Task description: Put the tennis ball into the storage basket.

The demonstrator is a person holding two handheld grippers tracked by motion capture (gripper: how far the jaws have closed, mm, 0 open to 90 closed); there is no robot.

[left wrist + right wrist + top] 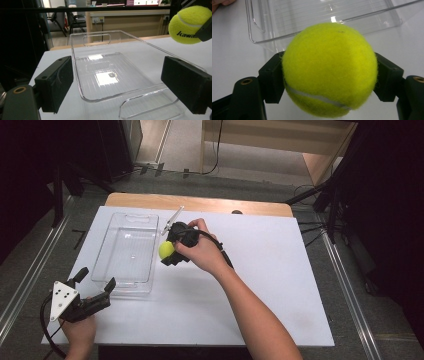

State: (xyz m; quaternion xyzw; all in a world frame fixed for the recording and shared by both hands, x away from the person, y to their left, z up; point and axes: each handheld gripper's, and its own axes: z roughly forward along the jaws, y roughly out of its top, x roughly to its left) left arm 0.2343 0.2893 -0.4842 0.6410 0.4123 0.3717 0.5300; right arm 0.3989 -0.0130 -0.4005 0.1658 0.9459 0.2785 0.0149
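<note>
The right tool (170, 251) squeezes a yellow tennis ball (166, 249) between its two black jaws. In the right gripper view the ball (329, 68) sits right in the middle of the jaws, one jaw pressing each side, and it is held up off the white counter (260, 270). The ball is round, so it has no long side. A white seam line curves across its lower part, and in the left gripper view black letters on the ball (189, 24) face the left tool.

Just beside the ball, on its left in the high view, is a clear plastic bin (127, 252). The ball is next to the bin's right wall, not inside it. The bin lies flat on the counter with its long side running away from the person. It has a cut-out handle at each short end.

The left tool (95, 281) rests at the near left corner of the counter, held in the person's left hand (78, 330). Its jaws are spread wide apart and grip nothing. They point at the near short end of the bin (120, 82), which sits in front of the gap between them.
</note>
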